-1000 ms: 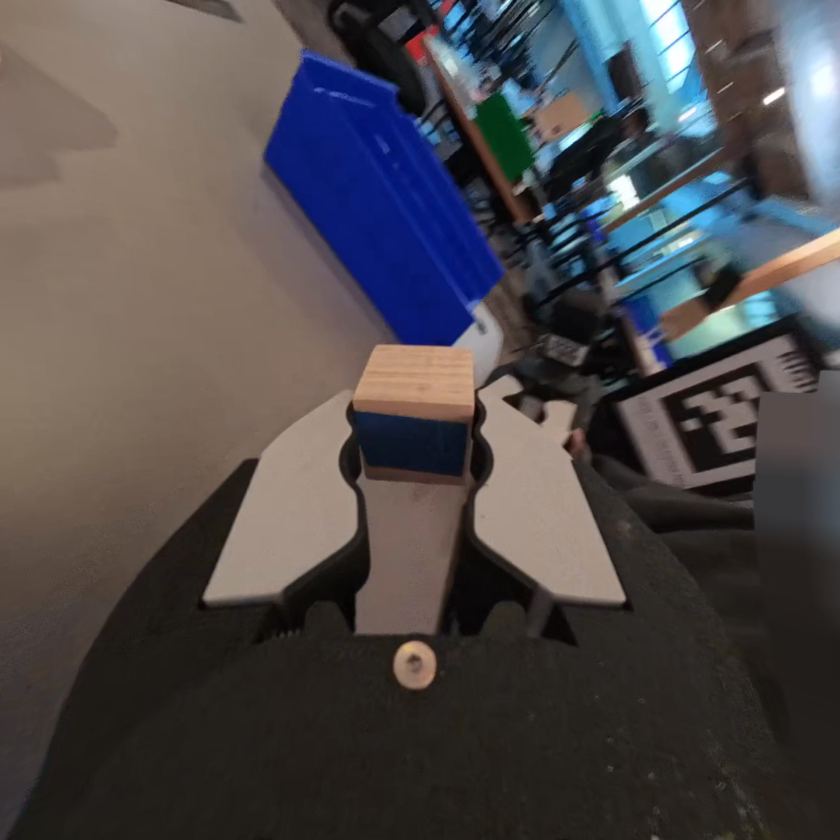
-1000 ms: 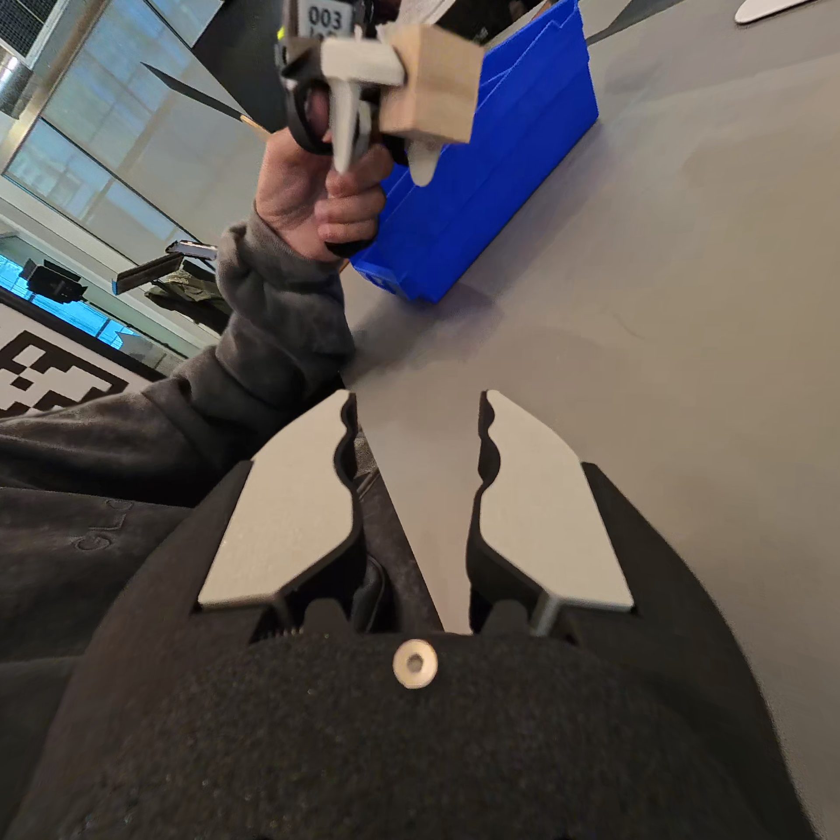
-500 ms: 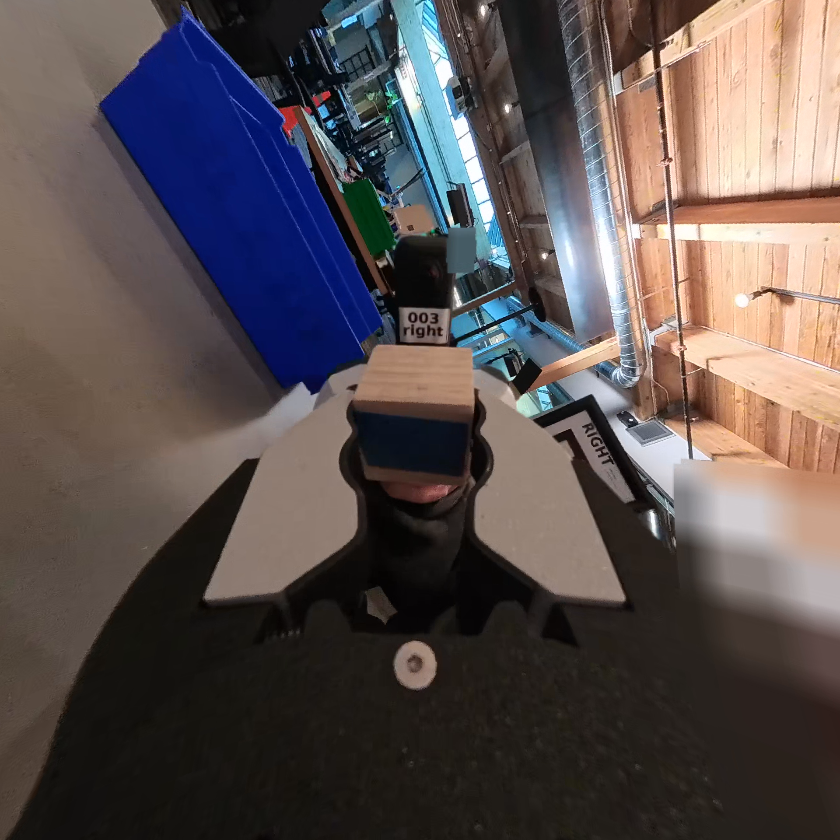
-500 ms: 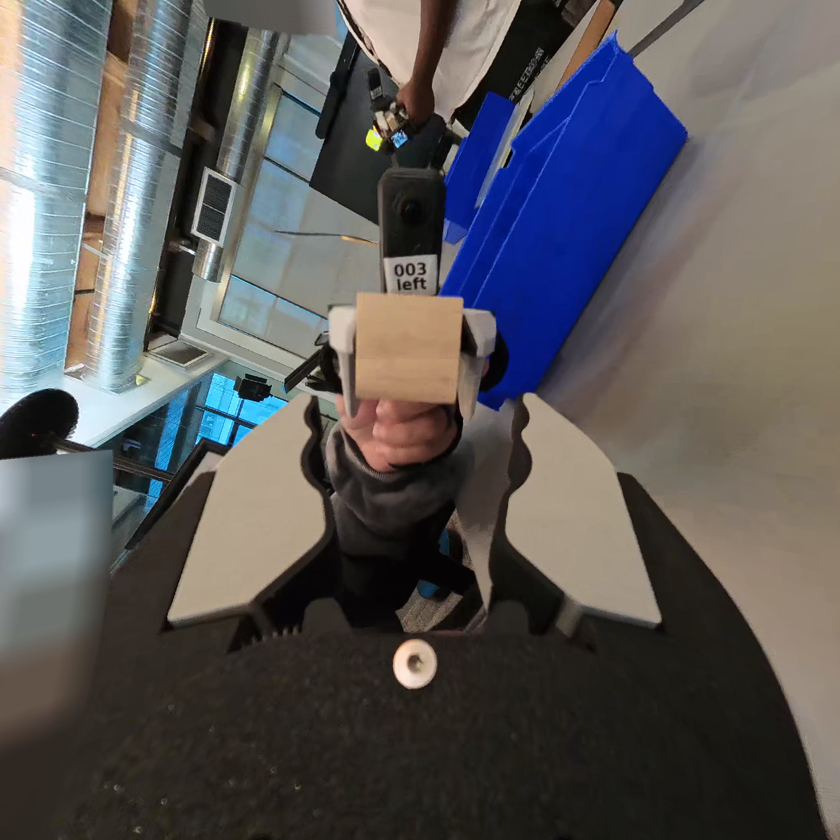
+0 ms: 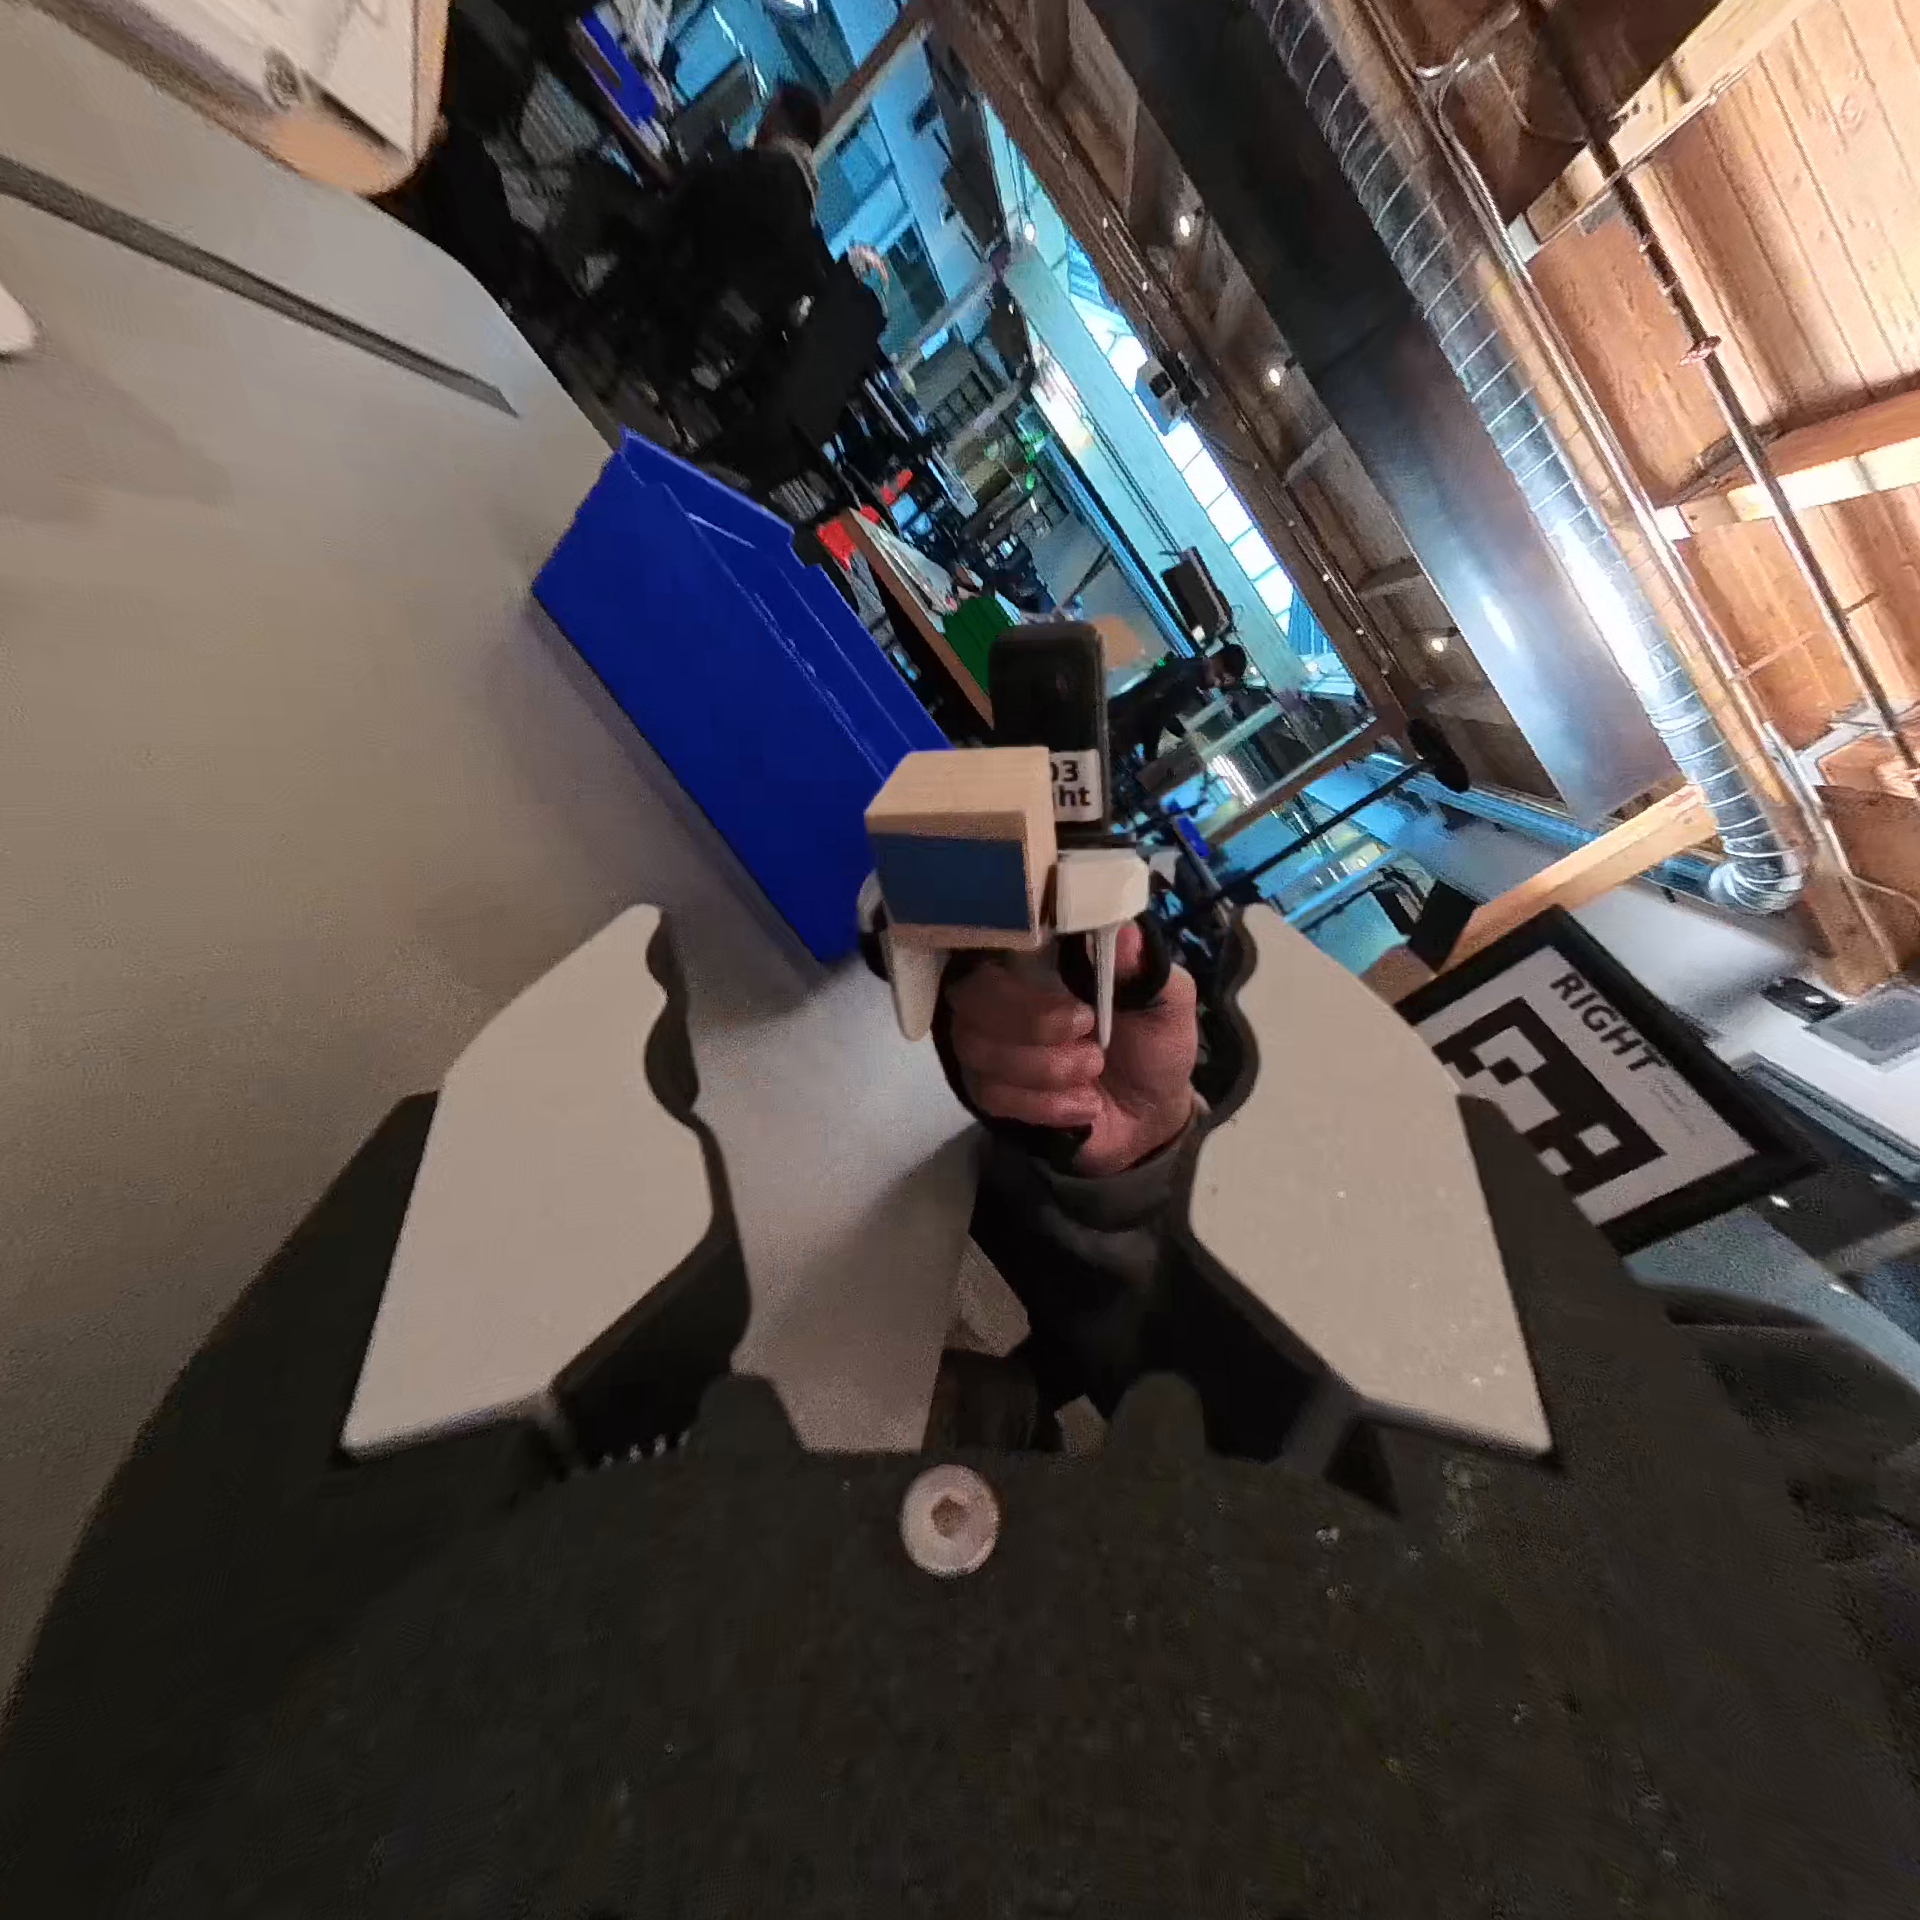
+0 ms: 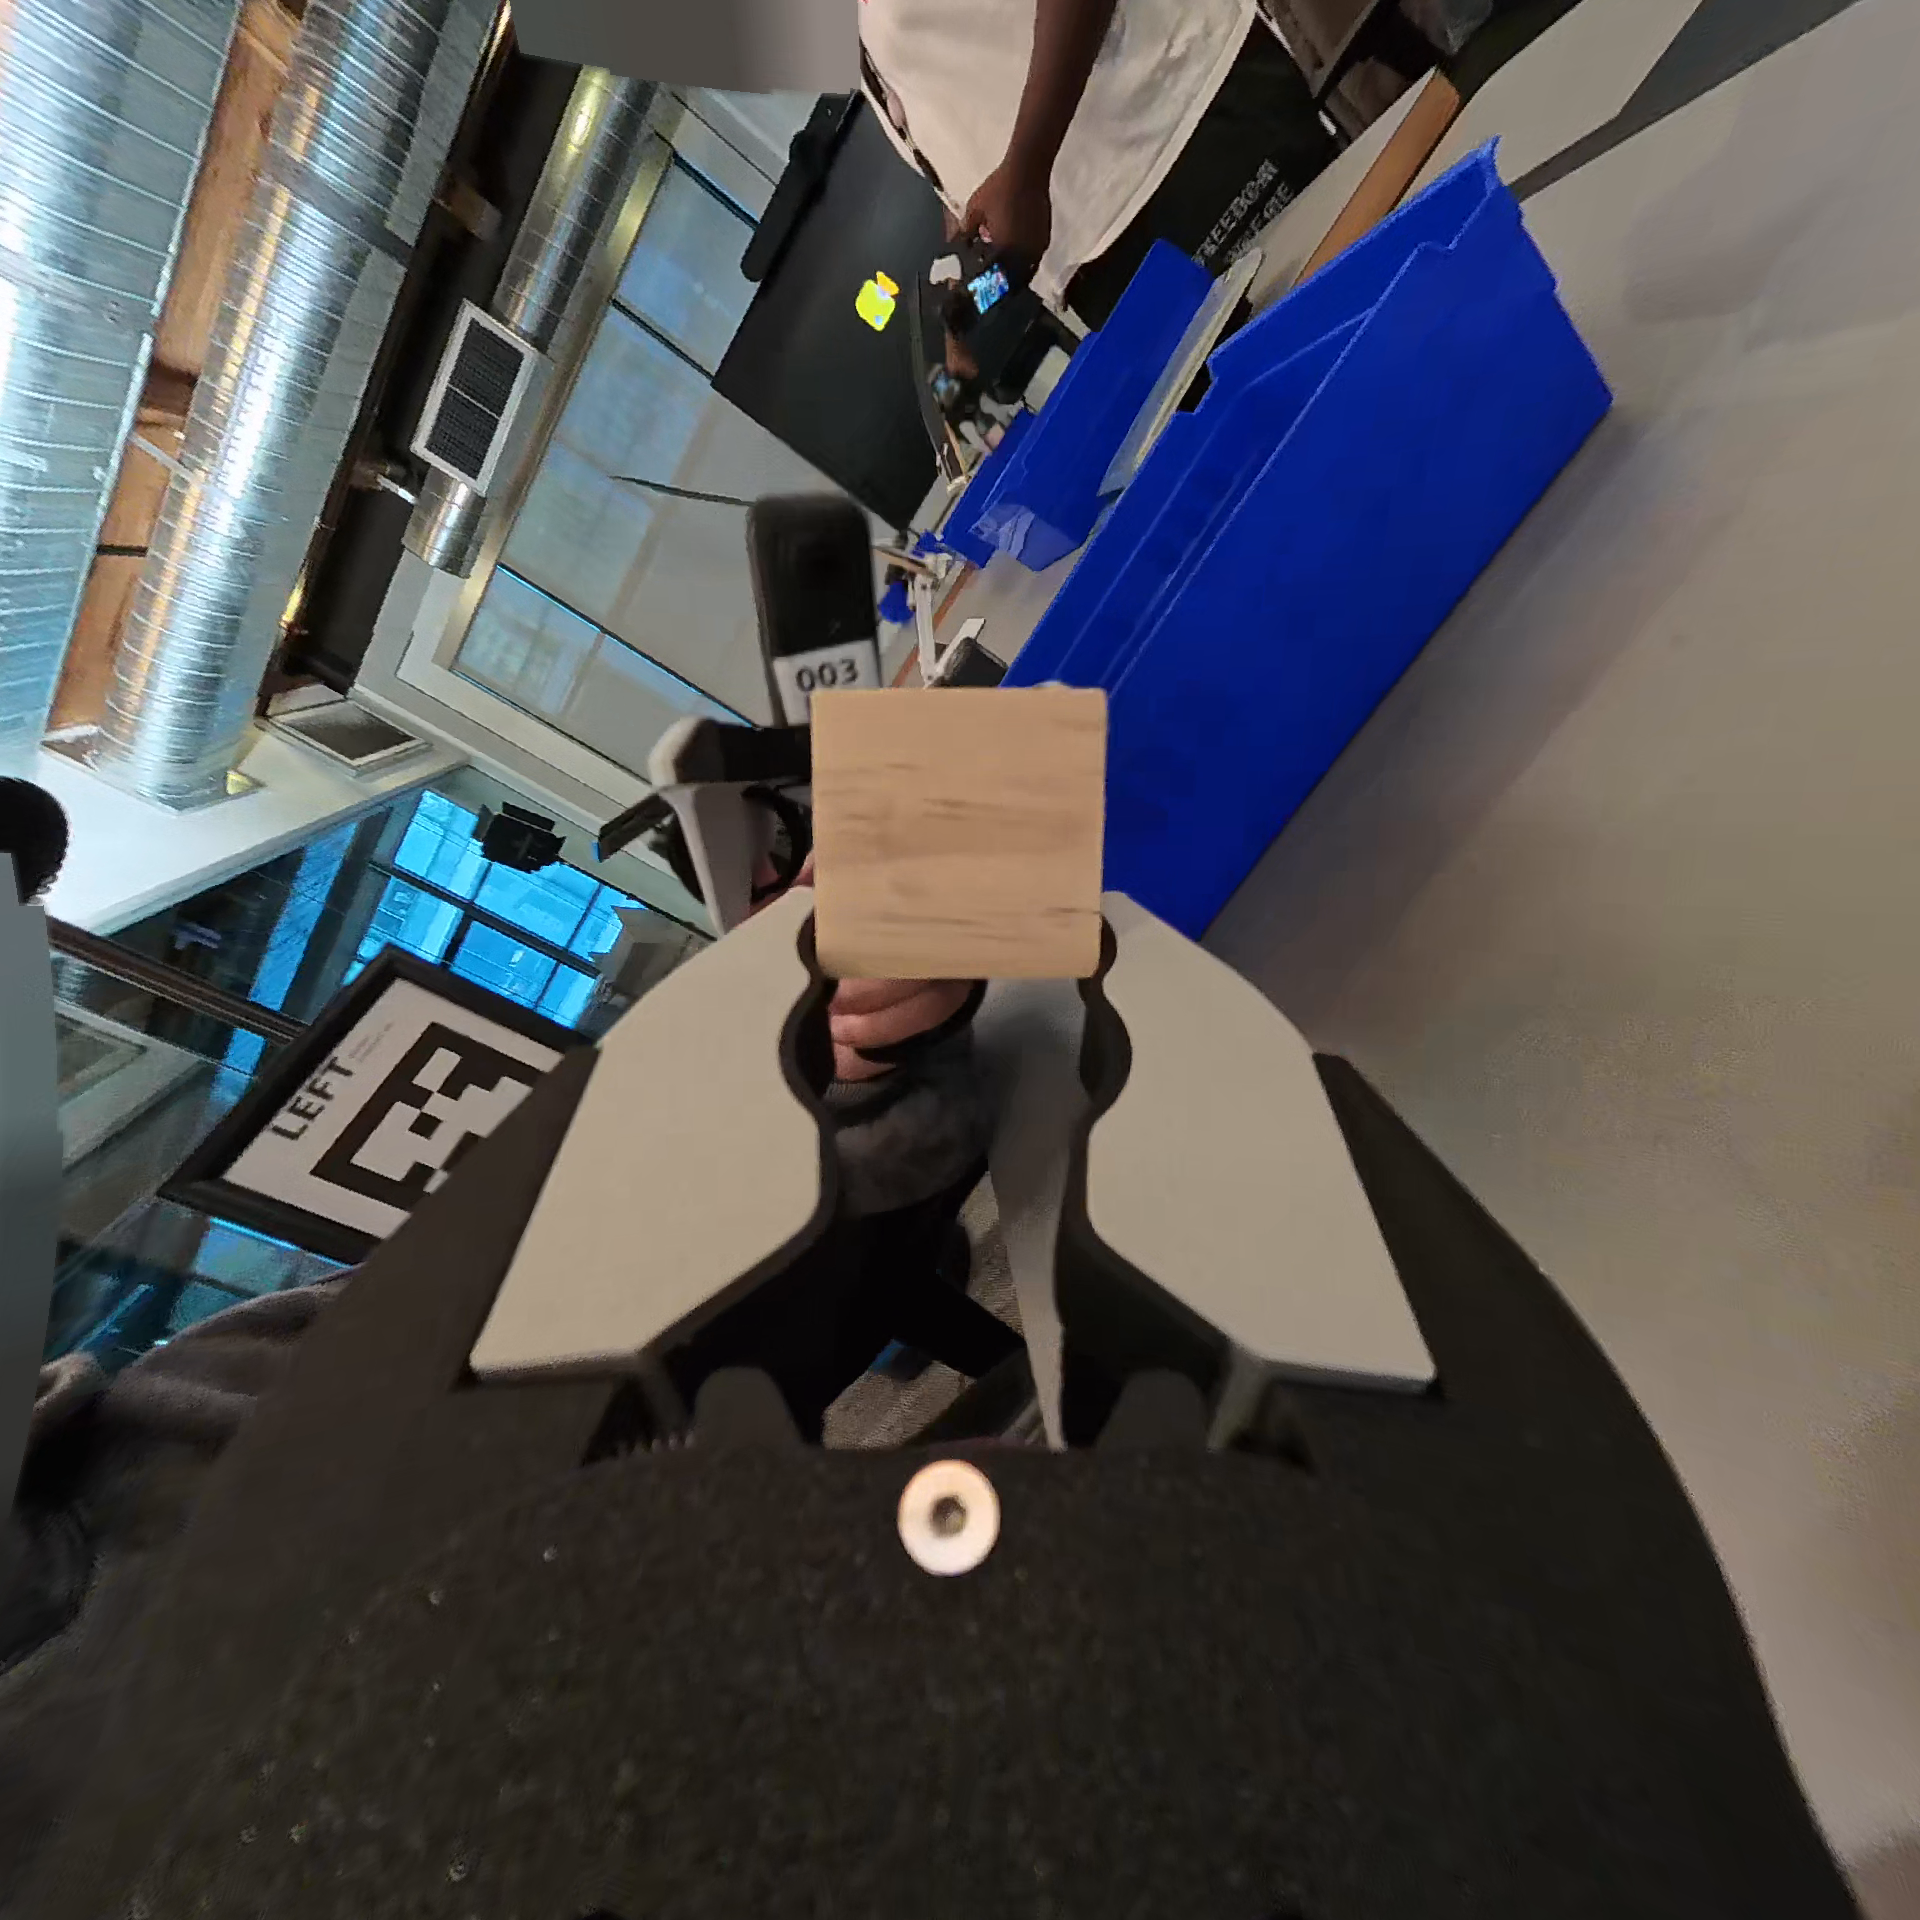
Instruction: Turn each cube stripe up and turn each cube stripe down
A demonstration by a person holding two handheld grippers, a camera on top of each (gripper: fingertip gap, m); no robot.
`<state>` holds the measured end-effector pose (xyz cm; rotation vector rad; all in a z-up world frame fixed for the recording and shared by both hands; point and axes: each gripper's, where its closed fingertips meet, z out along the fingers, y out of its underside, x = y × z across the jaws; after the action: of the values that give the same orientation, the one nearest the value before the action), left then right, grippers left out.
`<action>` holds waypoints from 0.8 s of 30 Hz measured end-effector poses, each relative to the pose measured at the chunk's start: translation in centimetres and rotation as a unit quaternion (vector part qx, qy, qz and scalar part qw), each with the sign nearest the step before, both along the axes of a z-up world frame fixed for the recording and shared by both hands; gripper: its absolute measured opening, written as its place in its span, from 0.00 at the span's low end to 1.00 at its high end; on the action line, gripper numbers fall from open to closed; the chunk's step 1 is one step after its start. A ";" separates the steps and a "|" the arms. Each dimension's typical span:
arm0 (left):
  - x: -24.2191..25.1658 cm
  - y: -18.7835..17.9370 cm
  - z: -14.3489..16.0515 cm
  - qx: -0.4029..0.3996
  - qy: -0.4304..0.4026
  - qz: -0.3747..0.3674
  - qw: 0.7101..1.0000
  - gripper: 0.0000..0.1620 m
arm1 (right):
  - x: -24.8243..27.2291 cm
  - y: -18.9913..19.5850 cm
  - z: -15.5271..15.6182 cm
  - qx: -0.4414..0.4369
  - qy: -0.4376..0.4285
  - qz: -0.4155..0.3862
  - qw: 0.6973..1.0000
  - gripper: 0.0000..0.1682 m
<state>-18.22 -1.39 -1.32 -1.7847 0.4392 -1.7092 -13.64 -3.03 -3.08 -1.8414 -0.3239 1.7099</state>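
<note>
A wooden cube (image 5: pixel 951 868) with a blue stripe is held in the air above the grey table (image 5: pixel 260 727). My right gripper (image 6: pixel 956 935) is shut on the cube (image 6: pixel 956 831), whose plain wood face fills the right wrist view. In the left wrist view the right gripper (image 5: pixel 997 935) holds the cube with the blue face turned toward the camera. My left gripper (image 5: pixel 951 925) is open and empty, a short way back from the cube. One of its white fingers (image 6: pixel 717 831) shows behind the cube in the right wrist view.
A blue bin (image 5: pixel 727 707) stands on the table behind the grippers; it also shows in the right wrist view (image 6: pixel 1299 571), with more blue bins (image 6: pixel 1070 468) farther back. A person in a white shirt (image 6: pixel 1039 104) stands beyond the table (image 6: pixel 1558 1039).
The cube has passed from my left gripper to my right. The right gripper closed on it; the left gripper opened and drew back.
</note>
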 end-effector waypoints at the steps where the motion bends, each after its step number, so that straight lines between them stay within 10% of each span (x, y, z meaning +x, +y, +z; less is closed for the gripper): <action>1: -1.0 -0.6 -0.2 0.024 0.001 0.018 1.000 0.58 | 0.5 0.0 0.2 0.009 -0.008 -0.003 1.000 0.27; 6: -0.9 -5.8 -3.5 0.135 0.083 0.022 0.987 0.47 | 7.4 1.7 4.4 0.123 -0.108 -0.095 0.982 0.27; 10: 1.2 -7.6 -5.4 0.191 0.158 -0.015 0.969 0.45 | 20.9 4.6 6.1 0.168 -0.309 -0.279 0.894 0.27; 14: 2.8 -8.6 -6.9 0.184 0.175 -0.047 0.966 0.44 | 32.4 6.8 -1.9 0.050 -0.518 -0.348 0.780 0.27; 19: 2.9 -8.8 -7.3 0.167 0.176 -0.060 0.968 0.43 | 35.4 8.9 -11.7 -0.099 -0.575 -0.282 0.762 0.27; 24: 2.8 -8.5 -7.7 0.152 0.179 -0.063 0.970 0.43 | 35.2 8.9 -14.9 -0.141 -0.611 -0.244 0.740 0.27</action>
<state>-15.45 -9.90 -8.98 -1.8639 0.9350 -1.3086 21.55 5.88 -17.95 -2.7261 -0.0352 -0.0086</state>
